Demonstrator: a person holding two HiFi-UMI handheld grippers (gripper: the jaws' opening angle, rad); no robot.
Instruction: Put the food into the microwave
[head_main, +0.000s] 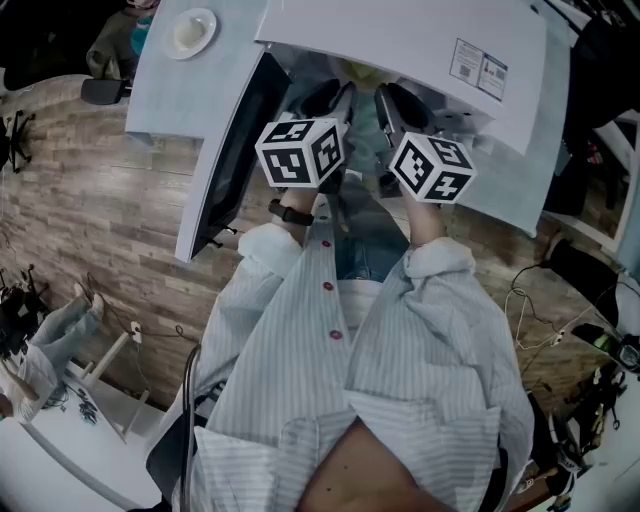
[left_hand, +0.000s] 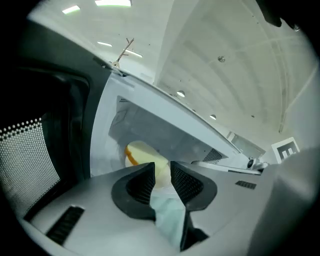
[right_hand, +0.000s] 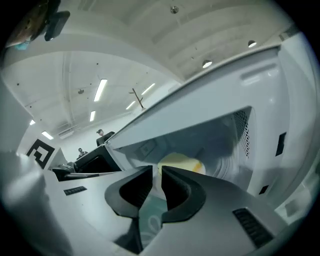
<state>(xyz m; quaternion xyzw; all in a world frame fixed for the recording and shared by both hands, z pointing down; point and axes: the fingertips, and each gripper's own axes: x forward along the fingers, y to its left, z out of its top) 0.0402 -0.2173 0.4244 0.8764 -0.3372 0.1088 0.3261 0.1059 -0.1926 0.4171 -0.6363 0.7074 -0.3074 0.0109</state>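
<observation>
Inside the open microwave (head_main: 400, 40), white and standing on a pale counter (head_main: 165, 90): yellow food (left_hand: 142, 152) with an orange edge, lying in the cavity on a pale teal dish (left_hand: 167, 220) just beyond both sets of tips. Door (head_main: 235, 150): dark-windowed and swinging out to the left. Left tongs (left_hand: 162, 175): reaching into the cavity mouth, jaws drawn to a narrow slot and pinching the dish, whose pale edge is filling the gap between them. Right tongs (right_hand: 156, 177): lying beside the left tongs (head_main: 345, 95), jaws likewise nearly together and gripping the dish (right_hand: 150, 220), with the food (right_hand: 180, 162) showing past the tips. In the head view the right tongs (head_main: 385, 100) and the left are sitting close together, marker cubes up, with the food (head_main: 357, 72) glimpsed between them under the top edge. Person (head_main: 400, 380): wearing a striped shirt and standing at the opening. Small white plate (head_main: 190, 32): resting on the counter, well apart to the left. Floor (head_main: 90, 200): wood planks.
</observation>
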